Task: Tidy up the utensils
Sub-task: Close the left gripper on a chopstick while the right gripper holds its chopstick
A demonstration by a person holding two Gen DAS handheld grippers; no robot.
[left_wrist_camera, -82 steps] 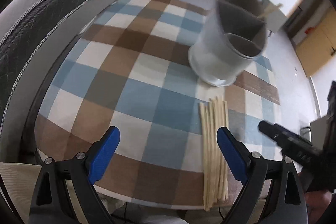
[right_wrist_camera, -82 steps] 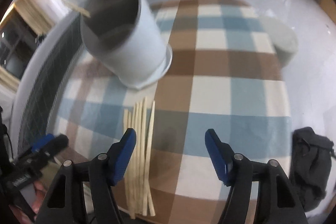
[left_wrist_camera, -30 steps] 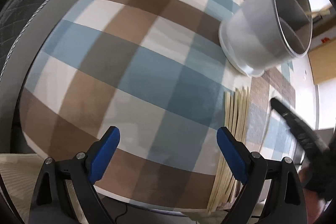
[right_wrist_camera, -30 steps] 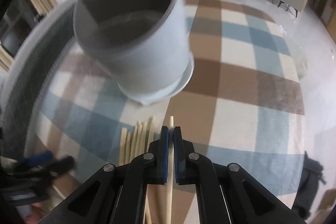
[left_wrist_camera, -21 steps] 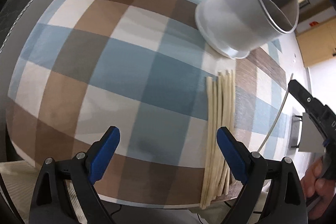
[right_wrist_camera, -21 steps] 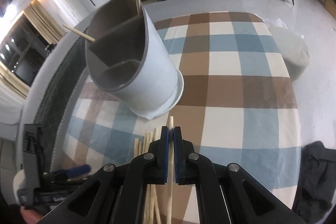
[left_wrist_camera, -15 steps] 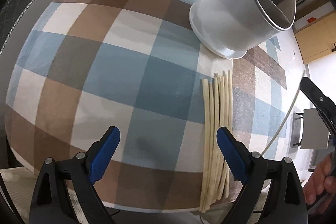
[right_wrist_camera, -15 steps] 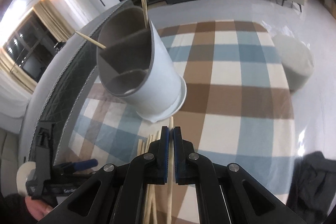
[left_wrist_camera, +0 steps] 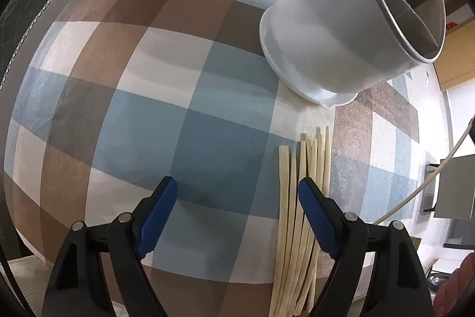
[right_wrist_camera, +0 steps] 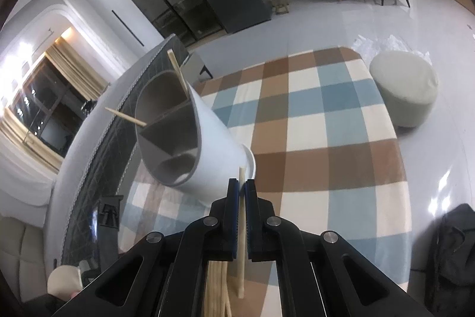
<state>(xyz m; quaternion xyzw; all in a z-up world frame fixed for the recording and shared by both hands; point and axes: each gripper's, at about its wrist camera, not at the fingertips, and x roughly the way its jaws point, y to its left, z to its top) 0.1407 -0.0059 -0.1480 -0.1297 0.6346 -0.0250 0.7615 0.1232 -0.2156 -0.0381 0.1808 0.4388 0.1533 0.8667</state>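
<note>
One chopstick (right_wrist_camera: 241, 230) pinched in right gripper (right_wrist_camera: 241, 189); its lower end blurred.

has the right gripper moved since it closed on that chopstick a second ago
Yes. The right gripper has risen, lifting its chopstick off the tablecloth, level with the white holder's base.

White round utensil holder (right_wrist_camera: 213, 150) with grey divided compartments stands left of centre in right wrist view, upper right in left wrist view; two pale chopsticks (right_wrist_camera: 178, 73) lean out of its far compartments. Bundle of loose chopsticks (left_wrist_camera: 299, 213) lies flat, lower right, near holder's base. One chopstick (right_wrist_camera: 241, 225) raised, bottom centre.
</note>
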